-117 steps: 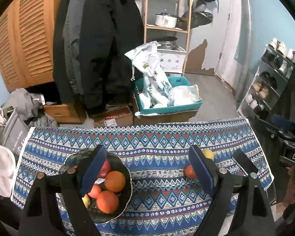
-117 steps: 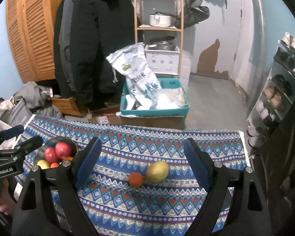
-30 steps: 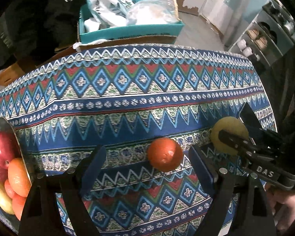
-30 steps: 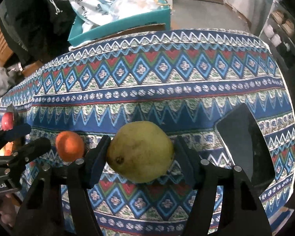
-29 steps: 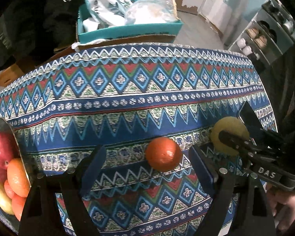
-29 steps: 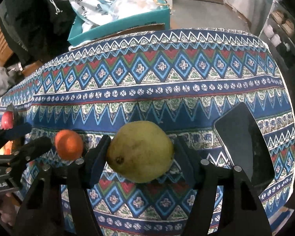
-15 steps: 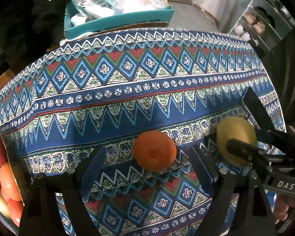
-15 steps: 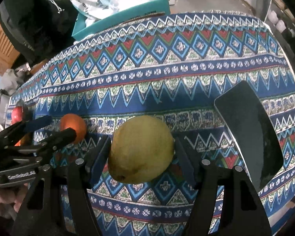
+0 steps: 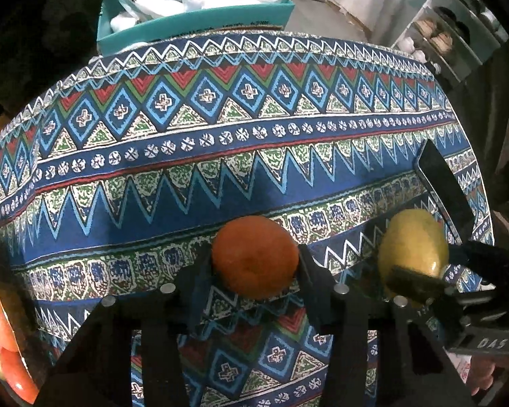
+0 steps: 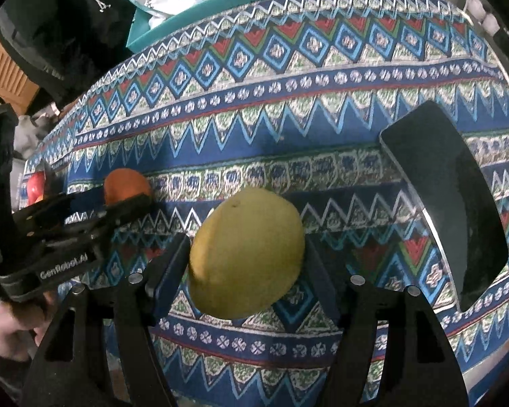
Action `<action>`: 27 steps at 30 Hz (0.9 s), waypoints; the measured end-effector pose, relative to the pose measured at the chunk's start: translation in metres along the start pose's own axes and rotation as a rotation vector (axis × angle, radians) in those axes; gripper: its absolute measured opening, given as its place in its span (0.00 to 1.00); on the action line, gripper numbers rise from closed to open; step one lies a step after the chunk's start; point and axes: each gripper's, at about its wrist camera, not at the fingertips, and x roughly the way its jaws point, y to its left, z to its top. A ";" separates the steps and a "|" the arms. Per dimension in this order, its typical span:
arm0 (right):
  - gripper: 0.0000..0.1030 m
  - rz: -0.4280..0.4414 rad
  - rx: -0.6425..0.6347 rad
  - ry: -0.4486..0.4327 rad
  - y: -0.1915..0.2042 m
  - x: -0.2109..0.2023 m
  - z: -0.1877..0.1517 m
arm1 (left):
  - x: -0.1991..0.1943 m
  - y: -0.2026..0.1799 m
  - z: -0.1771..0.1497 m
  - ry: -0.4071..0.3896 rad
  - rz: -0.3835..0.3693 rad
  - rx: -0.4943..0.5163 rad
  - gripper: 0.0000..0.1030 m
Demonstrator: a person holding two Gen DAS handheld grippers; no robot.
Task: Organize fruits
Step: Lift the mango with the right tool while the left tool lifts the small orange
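Two grippers work over a patterned tablecloth [image 9: 220, 156]. A black phone [image 10: 447, 203] lies flat on its right side. The right gripper [image 10: 246, 257] clamps a yellow-green fruit [image 10: 246, 254], its jaws having just widened slightly. The left gripper [image 9: 254, 264] has just closed onto an orange [image 9: 254, 257], just left of it.
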 end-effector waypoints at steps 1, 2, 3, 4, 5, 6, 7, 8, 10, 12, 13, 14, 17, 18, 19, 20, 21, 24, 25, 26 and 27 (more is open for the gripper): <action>0.68 -0.007 -0.001 0.005 0.001 0.003 -0.001 | -0.001 0.000 -0.001 -0.005 0.007 0.007 0.47; 0.68 -0.023 -0.008 0.005 0.002 0.004 -0.002 | -0.002 0.000 -0.002 -0.010 0.009 0.012 0.47; 0.68 -0.032 -0.010 0.005 0.002 0.006 -0.003 | -0.003 0.000 -0.002 -0.013 0.009 0.013 0.46; 0.67 -0.036 -0.009 -0.001 0.002 0.006 -0.003 | -0.004 0.001 -0.003 -0.017 0.008 0.012 0.46; 0.67 -0.036 -0.008 -0.009 0.002 0.005 -0.003 | -0.006 0.002 -0.003 -0.021 0.007 0.013 0.46; 0.67 -0.036 -0.009 -0.017 0.002 0.005 -0.004 | -0.008 0.002 -0.003 -0.024 0.008 0.016 0.46; 0.66 -0.040 -0.015 -0.024 0.002 0.005 -0.004 | -0.010 0.002 -0.004 -0.030 0.011 0.020 0.46; 0.66 -0.046 -0.024 -0.031 0.004 0.004 -0.004 | -0.013 0.004 -0.004 -0.034 0.012 0.021 0.46; 0.66 -0.082 -0.052 -0.046 0.007 0.005 -0.005 | -0.017 0.004 -0.004 -0.043 0.012 0.021 0.46; 0.66 -0.104 -0.078 -0.057 0.011 0.005 -0.006 | -0.021 0.005 -0.005 -0.053 0.013 0.023 0.46; 0.66 -0.113 -0.087 -0.064 0.012 0.006 -0.007 | -0.023 0.005 -0.005 -0.058 0.015 0.025 0.46; 0.66 -0.125 -0.093 -0.072 0.013 0.006 -0.007 | -0.025 0.004 -0.005 -0.065 0.017 0.027 0.46; 0.66 -0.146 -0.101 -0.093 0.013 0.004 -0.008 | -0.032 0.004 -0.007 -0.079 0.019 0.029 0.46; 0.66 -0.151 -0.102 -0.100 0.013 0.003 -0.008 | -0.035 0.004 -0.007 -0.083 0.019 0.030 0.46; 0.66 -0.155 -0.102 -0.108 0.013 0.001 -0.009 | -0.037 0.004 -0.007 -0.089 0.020 0.030 0.46; 0.66 -0.159 -0.103 -0.115 0.014 -0.001 -0.008 | -0.039 0.003 -0.008 -0.092 0.021 0.031 0.46; 0.66 -0.161 -0.103 -0.123 0.013 -0.005 -0.008 | -0.042 0.004 -0.008 -0.096 0.021 0.030 0.46; 0.66 -0.172 -0.106 -0.152 0.015 -0.015 -0.007 | -0.051 0.005 -0.011 -0.112 0.023 0.033 0.46; 0.66 -0.178 -0.110 -0.162 0.017 -0.018 -0.006 | -0.054 0.005 -0.011 -0.117 0.025 0.035 0.46; 0.66 -0.182 -0.114 -0.173 0.019 -0.022 -0.006 | -0.059 0.004 -0.012 -0.126 0.027 0.037 0.46; 0.66 -0.184 -0.117 -0.184 0.020 -0.027 -0.005 | -0.062 0.004 -0.012 -0.131 0.027 0.037 0.46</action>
